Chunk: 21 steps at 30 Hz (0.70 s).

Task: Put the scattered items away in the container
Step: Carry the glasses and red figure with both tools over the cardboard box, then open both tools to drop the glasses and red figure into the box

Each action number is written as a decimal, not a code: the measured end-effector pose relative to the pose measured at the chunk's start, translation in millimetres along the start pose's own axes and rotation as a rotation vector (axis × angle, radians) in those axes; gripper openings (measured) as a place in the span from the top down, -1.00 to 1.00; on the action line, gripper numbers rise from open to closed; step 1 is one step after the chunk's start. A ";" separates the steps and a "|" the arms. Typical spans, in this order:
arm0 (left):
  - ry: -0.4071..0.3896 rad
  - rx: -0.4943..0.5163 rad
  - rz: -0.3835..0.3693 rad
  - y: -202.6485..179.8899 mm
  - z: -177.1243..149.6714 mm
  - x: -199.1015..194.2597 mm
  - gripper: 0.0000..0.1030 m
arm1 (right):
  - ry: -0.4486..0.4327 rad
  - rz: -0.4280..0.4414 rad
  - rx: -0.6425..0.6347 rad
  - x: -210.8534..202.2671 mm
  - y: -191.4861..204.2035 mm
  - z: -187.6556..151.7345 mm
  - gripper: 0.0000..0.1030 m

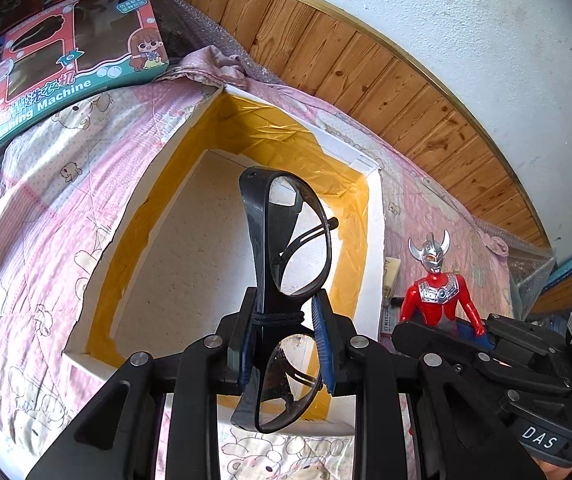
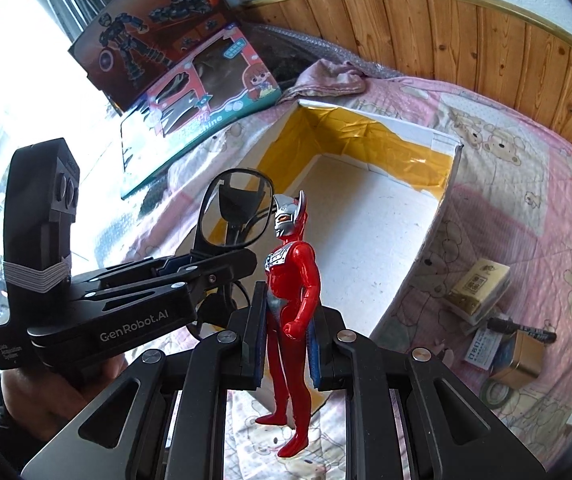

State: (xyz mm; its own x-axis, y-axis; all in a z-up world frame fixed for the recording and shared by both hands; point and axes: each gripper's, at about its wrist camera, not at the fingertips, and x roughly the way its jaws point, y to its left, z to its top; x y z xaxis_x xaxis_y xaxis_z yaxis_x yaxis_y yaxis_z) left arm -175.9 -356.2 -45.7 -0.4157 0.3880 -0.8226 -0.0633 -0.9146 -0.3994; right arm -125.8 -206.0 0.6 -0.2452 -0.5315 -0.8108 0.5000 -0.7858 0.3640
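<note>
- A bed is covered by a pink quilt [image 2: 526, 200] printed with bears.
- An open white foam box [image 2: 442, 216], lined with yellow tape, is placed on the quilt.
- Two toy boxes [image 2: 213, 92] are leaned at the far side.
- A small carton [image 2: 480, 286], a gold tin [image 2: 520, 362] and a tape roll [image 2: 496, 394] are laid beside the foam box.

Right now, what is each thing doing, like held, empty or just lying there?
Black-framed glasses: folded, clamped in the left tongs.
Red and silver toy figure: upright, clamped in the right tongs.
White foam box with yellow tape: open, nothing visible inside.
Small gold tin: lying on the pink quilt.
</note>
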 end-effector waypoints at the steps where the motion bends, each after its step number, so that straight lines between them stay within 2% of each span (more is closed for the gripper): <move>1: 0.003 0.001 0.006 0.8 2.9 2.5 0.47 | -0.001 -0.001 0.003 2.8 -1.4 3.3 0.66; 21: 0.115 0.049 0.075 11.7 63.9 81.5 0.47 | 0.027 -0.044 0.120 68.2 -51.6 62.4 0.66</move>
State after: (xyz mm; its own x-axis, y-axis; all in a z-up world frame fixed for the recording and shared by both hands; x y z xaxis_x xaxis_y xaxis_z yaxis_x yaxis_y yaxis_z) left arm -268.5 -342.6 -91.5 -0.3147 0.3262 -0.8914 -0.0810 -0.9449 -0.3172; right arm -220.2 -221.4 -44.9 -0.2418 -0.4879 -0.8387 0.3861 -0.8414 0.3782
